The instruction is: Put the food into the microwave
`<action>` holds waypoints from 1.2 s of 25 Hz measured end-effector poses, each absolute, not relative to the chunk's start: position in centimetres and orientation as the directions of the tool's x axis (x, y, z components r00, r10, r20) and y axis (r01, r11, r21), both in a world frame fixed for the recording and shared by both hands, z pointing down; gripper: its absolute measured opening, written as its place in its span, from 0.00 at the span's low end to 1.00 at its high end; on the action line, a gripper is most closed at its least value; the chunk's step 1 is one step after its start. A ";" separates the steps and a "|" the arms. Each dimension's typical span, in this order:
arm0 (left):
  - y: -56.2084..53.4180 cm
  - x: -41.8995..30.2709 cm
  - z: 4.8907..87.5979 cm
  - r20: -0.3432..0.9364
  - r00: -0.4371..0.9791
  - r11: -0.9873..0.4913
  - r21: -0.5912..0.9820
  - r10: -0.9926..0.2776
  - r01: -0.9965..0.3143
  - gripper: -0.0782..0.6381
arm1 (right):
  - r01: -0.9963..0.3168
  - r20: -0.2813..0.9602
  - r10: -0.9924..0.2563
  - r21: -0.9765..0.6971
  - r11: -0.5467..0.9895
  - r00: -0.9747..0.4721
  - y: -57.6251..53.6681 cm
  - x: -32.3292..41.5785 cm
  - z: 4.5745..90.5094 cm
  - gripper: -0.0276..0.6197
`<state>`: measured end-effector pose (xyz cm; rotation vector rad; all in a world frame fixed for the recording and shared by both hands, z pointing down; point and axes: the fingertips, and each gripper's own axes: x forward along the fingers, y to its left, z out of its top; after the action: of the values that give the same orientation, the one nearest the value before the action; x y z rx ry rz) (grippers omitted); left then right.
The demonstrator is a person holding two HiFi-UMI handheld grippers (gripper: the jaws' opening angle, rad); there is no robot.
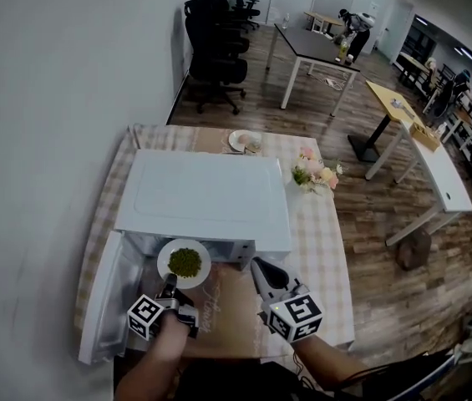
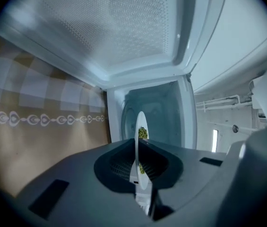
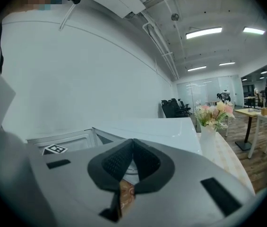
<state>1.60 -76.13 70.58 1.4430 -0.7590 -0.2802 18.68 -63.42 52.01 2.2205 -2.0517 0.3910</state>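
Microwave door (image 1: 106, 299) swung open at far left, lying low beside the cavity. Left gripper (image 1: 169, 295) clenched on the near rim of a white plate (image 1: 184, 263); the left gripper view shows the plate edge-on between the pads. The plate carries a heap of green food (image 1: 185, 261) and is held at the open mouth of the white microwave (image 1: 206, 195), cavity just behind it. Right gripper (image 1: 262, 276) has jaws pressed together, nothing in them, near the microwave's front right corner. Small plate (image 1: 244, 140) behind the microwave, contents unclear. Vase of flowers (image 1: 315, 174) just right of the microwave. All on a table (image 1: 323, 257) with checked cloth, against a white wall. Beyond: black office chairs (image 1: 215, 53), desks (image 1: 315, 44), wooden floor (image 1: 369, 224).
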 end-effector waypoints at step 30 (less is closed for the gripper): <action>-81.3 4.9 76.5 0.352 0.727 0.136 0.931 -0.590 -0.340 0.14 | -0.974 0.321 -0.933 -0.095 -0.205 0.165 -63.0 19.2 54.3 0.05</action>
<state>4.93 -81.32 76.55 1.4701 -0.8076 -0.2130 19.22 -63.04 54.29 2.2920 -1.8909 0.4709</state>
